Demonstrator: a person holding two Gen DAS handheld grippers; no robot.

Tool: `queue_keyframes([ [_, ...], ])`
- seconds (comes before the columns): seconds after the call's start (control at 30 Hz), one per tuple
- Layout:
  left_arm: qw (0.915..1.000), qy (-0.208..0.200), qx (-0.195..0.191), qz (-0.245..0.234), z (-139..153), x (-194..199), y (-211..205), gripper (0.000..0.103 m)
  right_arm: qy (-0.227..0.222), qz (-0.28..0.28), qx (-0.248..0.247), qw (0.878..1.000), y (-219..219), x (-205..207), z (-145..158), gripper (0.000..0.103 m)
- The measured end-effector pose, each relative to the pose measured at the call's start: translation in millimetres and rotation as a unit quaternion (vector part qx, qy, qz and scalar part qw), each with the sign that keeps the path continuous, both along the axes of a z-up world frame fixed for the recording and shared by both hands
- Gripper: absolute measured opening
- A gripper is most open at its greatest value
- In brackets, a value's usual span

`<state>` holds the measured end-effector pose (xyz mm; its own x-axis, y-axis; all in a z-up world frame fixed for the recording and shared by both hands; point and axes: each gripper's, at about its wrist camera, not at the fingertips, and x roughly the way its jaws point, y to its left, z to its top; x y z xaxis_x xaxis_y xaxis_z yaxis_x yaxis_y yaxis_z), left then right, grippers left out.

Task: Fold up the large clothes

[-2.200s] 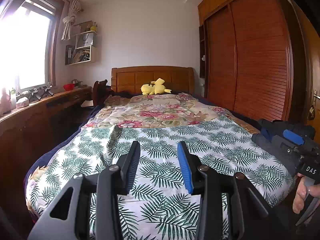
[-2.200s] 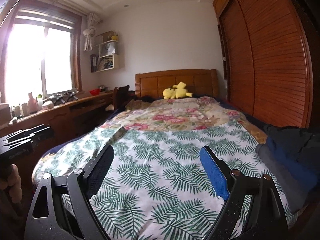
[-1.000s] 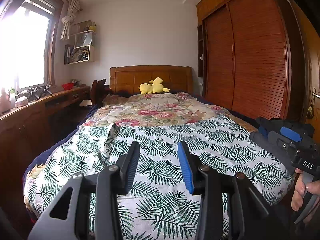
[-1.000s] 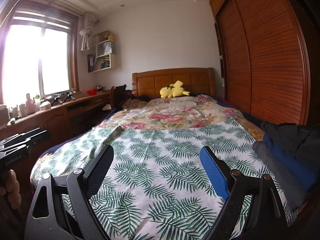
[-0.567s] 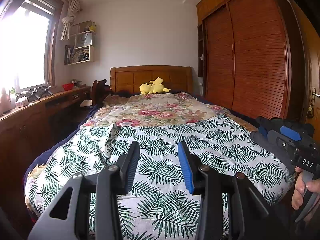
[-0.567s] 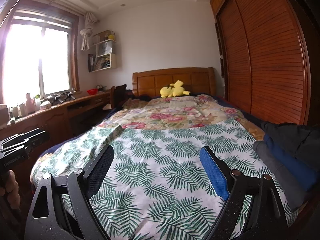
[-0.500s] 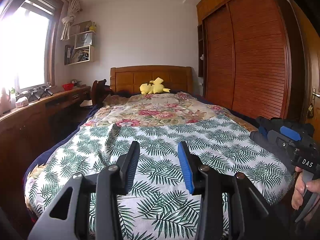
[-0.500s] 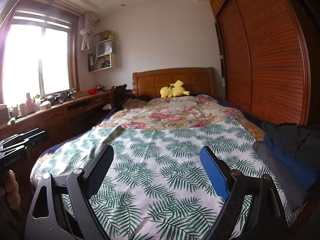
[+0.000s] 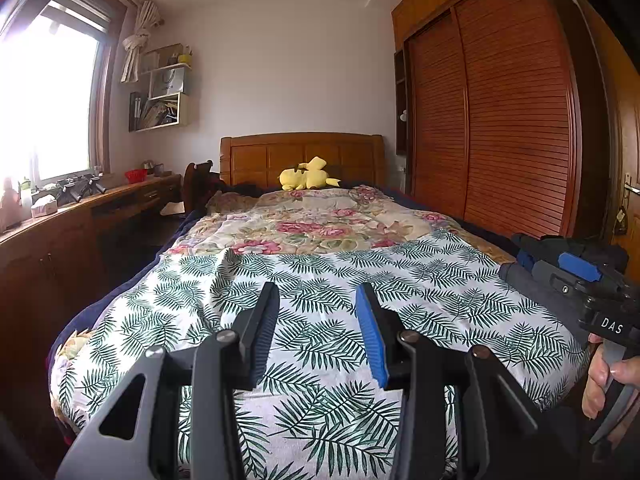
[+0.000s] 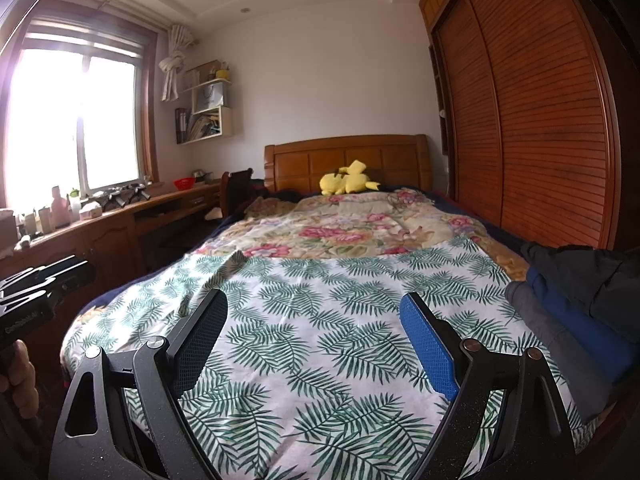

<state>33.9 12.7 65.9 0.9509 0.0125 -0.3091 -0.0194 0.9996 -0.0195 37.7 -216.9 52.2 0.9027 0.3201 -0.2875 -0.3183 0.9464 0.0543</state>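
A bedroom with a wooden-framed bed (image 10: 347, 152) between a long desk (image 10: 120, 216) and louvred wardrobe doors (image 10: 532, 128). Folded dark clothes (image 10: 576, 304), grey, blue and black, are stacked at the bed's right edge. A smooth palm-leaf sheet (image 10: 320, 320) covers the broad flat near half. The left gripper (image 9: 316, 320) hovers over it partly open, holding nothing; the right gripper (image 10: 314, 336) gapes wide, also empty. A yellow plush (image 10: 348, 184) lies by the headboard.

Each camera sat just behind its hand-held gripper, low at the foot of the bed (image 9: 320, 412), facing along it toward the headboard (image 10: 346, 158). The left view stood beside the right; both shared the bed, headboard and wardrobe (image 9: 500, 120).
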Motion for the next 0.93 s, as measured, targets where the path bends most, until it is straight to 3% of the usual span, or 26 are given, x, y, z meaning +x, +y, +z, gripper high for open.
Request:
queue_keyframes([
  [0.93, 1.0000, 0.000, 0.001, -0.001, 3.6, -0.8, -2.1, 0.040, 0.001, 0.000, 0.001, 1.000, -4.4, 1.3, -0.9, 0.090],
])
